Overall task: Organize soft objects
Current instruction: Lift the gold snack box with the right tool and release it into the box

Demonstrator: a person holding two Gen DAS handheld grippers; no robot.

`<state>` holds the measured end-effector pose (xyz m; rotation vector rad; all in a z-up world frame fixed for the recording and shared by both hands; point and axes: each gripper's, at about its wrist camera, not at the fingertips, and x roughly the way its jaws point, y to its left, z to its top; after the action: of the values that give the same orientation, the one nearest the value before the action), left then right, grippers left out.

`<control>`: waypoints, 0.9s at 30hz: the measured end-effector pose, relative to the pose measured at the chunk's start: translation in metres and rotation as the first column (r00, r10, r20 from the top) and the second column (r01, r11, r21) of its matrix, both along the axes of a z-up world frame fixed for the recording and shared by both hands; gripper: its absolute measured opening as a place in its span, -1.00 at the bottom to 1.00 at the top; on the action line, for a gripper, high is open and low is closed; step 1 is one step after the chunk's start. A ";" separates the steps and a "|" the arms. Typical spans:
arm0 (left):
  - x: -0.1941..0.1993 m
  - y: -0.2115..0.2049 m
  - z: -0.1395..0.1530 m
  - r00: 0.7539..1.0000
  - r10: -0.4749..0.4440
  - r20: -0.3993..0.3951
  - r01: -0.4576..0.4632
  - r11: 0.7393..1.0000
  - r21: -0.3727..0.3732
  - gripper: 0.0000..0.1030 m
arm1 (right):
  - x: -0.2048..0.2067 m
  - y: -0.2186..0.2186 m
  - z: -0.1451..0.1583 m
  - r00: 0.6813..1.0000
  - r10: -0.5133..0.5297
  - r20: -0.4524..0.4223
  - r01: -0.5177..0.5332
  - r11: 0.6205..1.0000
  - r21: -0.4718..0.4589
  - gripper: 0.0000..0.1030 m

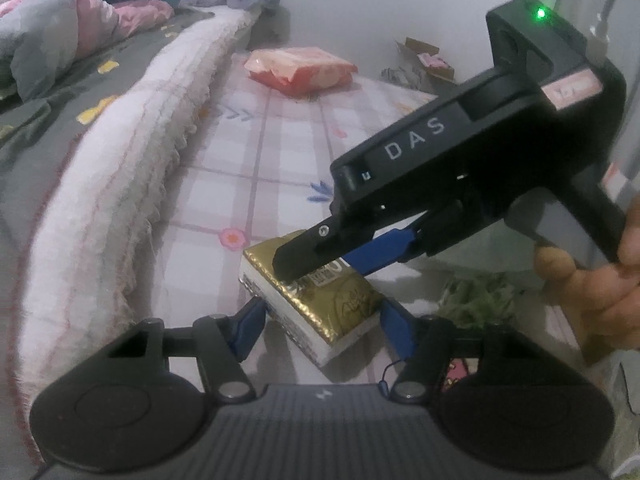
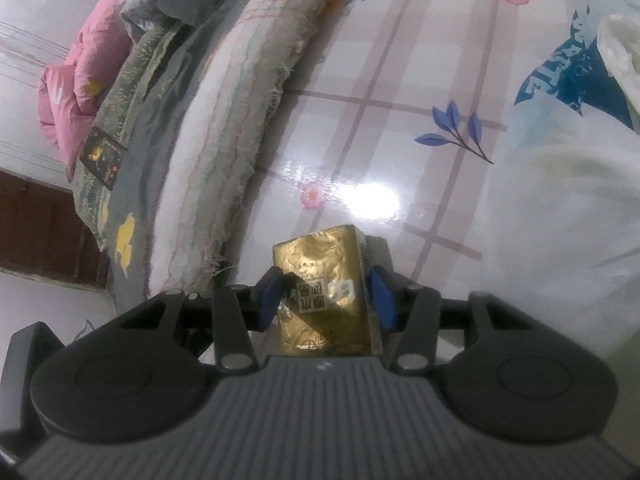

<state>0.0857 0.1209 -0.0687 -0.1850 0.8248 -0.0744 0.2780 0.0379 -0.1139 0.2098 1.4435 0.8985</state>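
A gold tissue pack (image 1: pixel 320 300) lies between both grippers above a checked, flowered mat (image 1: pixel 248 152). My left gripper (image 1: pixel 324 316) has its blue pads either side of the pack's near end, close to touching it. My right gripper (image 1: pixel 320 256) comes in from the right, and its fingers close on the pack's far end. In the right wrist view the pack (image 2: pixel 324 288) sits between the blue pads of the right gripper (image 2: pixel 326 296), which press its sides. A red and white soft pack (image 1: pixel 300 68) lies farther back on the mat.
A bed with a white fringed blanket (image 1: pixel 120 184) and grey quilt (image 1: pixel 44 120) runs along the left. A cardboard box (image 1: pixel 428 58) sits by the far wall. A white plastic bag (image 2: pixel 568 184) with blue print lies to the right. A green item (image 1: pixel 476 296) lies under the right hand.
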 end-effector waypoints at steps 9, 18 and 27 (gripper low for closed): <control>-0.011 -0.012 0.045 0.994 0.011 0.109 -0.018 0.998 0.060 0.25 | -0.004 -0.014 0.045 0.998 -0.024 0.060 0.018 0.995 0.101 -0.10; -0.019 -0.055 0.093 0.970 -0.082 0.227 0.052 0.989 0.137 0.25 | -0.019 -0.068 0.100 0.982 -0.127 0.138 0.093 0.968 0.232 -0.09; 0.007 -0.164 0.122 0.898 -0.347 0.271 0.304 0.934 0.189 0.25 | -0.034 -0.208 0.134 0.919 -0.352 0.177 0.287 0.906 0.311 -0.08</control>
<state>0.0924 -0.0435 0.0528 0.1025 0.5456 -0.3521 0.2441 -0.1704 0.0204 0.5252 1.0244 0.8201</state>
